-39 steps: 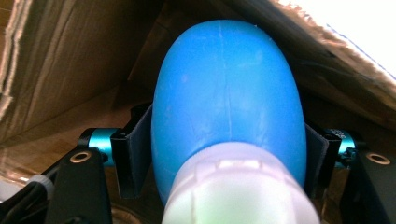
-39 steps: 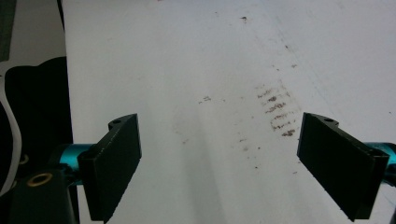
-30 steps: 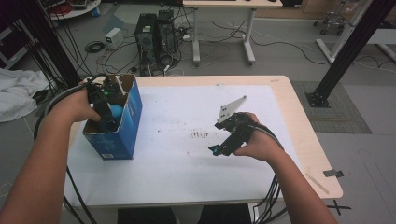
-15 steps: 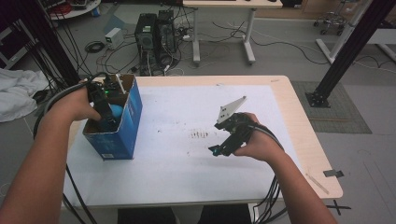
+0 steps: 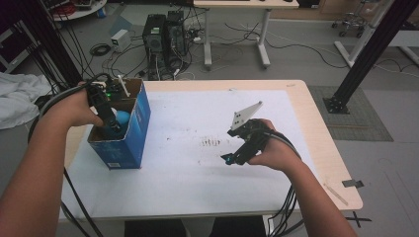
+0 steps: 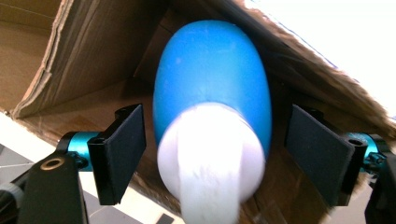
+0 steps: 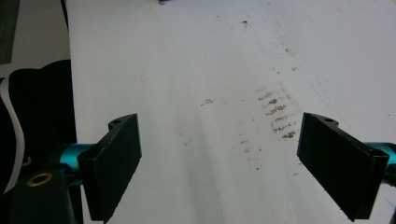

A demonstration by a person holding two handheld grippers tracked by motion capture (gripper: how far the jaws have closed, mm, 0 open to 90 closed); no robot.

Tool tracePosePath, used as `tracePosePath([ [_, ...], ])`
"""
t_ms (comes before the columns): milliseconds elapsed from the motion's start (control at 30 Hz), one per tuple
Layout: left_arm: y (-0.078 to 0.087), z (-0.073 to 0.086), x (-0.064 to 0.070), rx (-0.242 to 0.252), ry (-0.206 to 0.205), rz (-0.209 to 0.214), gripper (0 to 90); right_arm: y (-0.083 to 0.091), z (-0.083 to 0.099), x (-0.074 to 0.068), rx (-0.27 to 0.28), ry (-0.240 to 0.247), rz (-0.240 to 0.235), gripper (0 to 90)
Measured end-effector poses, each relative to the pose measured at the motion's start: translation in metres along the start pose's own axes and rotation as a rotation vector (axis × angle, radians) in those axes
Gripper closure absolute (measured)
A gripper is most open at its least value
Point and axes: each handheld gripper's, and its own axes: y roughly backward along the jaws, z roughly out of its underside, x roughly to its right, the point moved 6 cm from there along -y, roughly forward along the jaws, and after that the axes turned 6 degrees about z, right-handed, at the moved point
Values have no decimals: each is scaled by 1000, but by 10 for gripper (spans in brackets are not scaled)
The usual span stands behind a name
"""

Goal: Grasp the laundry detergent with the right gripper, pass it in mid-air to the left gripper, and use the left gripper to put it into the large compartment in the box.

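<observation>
Blue ball [image 6: 212,88] sits inside the box [image 5: 140,123], between my left gripper [image 6: 212,154]'s wide-open jaws, ungripped. Right gripper [image 7: 233,163] waits beside the box, gaping, empty.

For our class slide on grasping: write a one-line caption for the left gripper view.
Left gripper, jaws open, straddles a blue-and-white object inside a cardboard box.
</observation>
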Motion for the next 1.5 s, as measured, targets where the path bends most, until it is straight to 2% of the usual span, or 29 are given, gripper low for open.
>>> tracePosePath([
  [67,3,-1,1,7,6,-15,180,1,0,0,2,-2,1,129],
  [200,7,-1,3,10,2,-12,172,2,0,1,3,-3,2,129],
  [267,15,-1,8,9,-19,-12,172,3,0,0,-1,-7,1,129],
  [433,22,-3,13,16,-13,-13,124,5,-1,1,0,-6,4,129],
  [667,40,-9,24,35,-68,-25,124,14,-5,4,-3,0,13,129],
  [700,45,-12,29,44,-90,-26,124,15,-5,5,-4,-3,13,128],
  [767,50,-17,35,55,-108,-18,124,16,-7,7,-8,-9,19,129],
  [867,52,-21,44,45,-137,-6,123,17,-8,9,-10,-7,21,129],
  [1100,54,-41,68,37,-246,-2,123,22,-10,13,-33,-12,20,128],
  [1300,49,-59,85,33,-330,7,123,26,-11,18,-83,-11,22,128],
  [1500,41,-74,96,25,-374,32,124,32,-14,24,-165,5,18,128],
])
